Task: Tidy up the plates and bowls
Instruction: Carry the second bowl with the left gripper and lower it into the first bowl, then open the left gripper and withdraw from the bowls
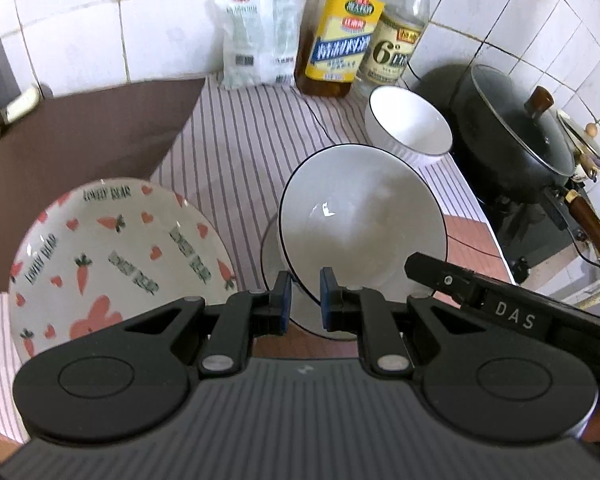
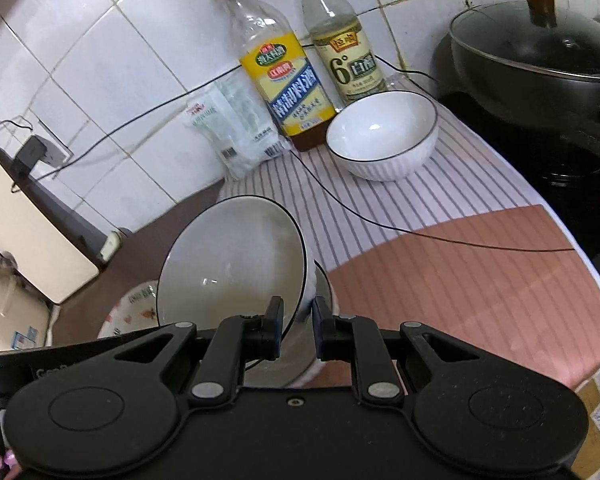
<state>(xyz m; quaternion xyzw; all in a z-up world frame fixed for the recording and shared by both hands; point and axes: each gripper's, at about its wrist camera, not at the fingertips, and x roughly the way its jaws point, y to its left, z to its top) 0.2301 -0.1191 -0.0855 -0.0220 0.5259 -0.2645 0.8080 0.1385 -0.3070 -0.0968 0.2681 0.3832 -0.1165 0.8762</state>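
Both grippers, left [image 1: 305, 300] and right [image 2: 297, 330], pinch the tilted bowl [image 1: 360, 220]; lower it level into the bowl beneath [image 1: 272, 256].

Far side is blocked: bag [image 2: 236, 128] & 2 bottles [image 2: 284, 88] stand at the wall, small white bowl [image 2: 382, 136] just in front. Big pot [image 2: 540, 52] blocks far right. Thin black wire [image 2: 364, 216] lies across the striped cloth [image 2: 460, 184]. Pink mat [image 2: 480, 288] near right is bare, room to pass.
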